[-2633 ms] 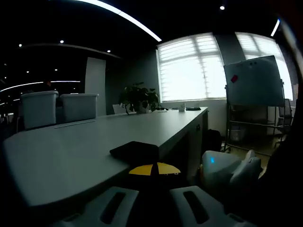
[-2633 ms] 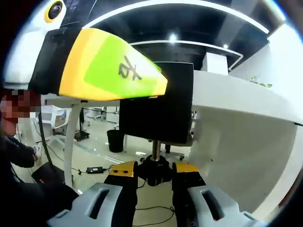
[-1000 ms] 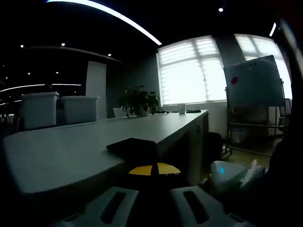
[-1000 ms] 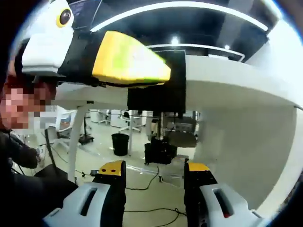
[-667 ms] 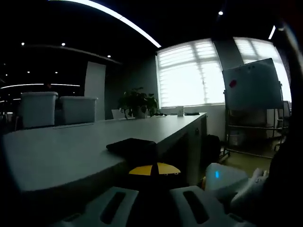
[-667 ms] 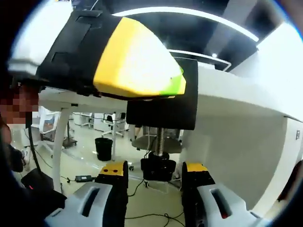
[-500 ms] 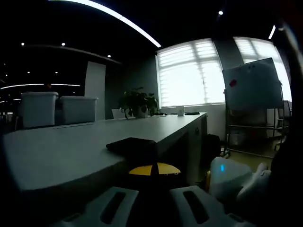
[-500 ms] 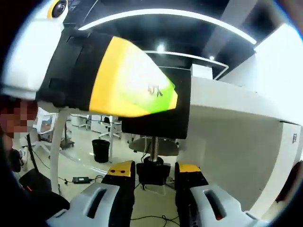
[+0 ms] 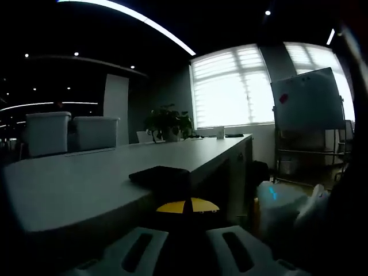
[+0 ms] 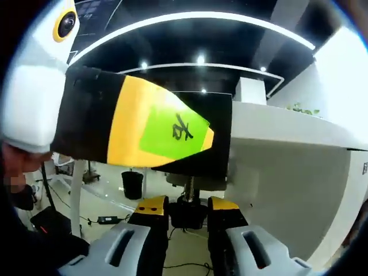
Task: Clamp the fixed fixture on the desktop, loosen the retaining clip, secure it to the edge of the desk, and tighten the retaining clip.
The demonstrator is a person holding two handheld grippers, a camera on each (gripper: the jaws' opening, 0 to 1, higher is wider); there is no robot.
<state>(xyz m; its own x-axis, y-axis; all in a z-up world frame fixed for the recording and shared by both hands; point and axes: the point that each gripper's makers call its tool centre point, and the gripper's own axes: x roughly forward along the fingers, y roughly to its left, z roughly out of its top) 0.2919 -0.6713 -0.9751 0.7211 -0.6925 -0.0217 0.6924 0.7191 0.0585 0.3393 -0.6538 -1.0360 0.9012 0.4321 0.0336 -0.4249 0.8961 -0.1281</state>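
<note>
On the desk's (image 9: 86, 190) near edge, left gripper view, our left gripper (image 9: 187, 208) is clamped on the black fixture (image 9: 161, 175), which we judge rigid and fairly heavy. Under that edge, right gripper view, our right gripper (image 10: 187, 211) pinches the retaining clip's knob (image 10: 187, 211), small and probably slippery, pointing upward.
</note>
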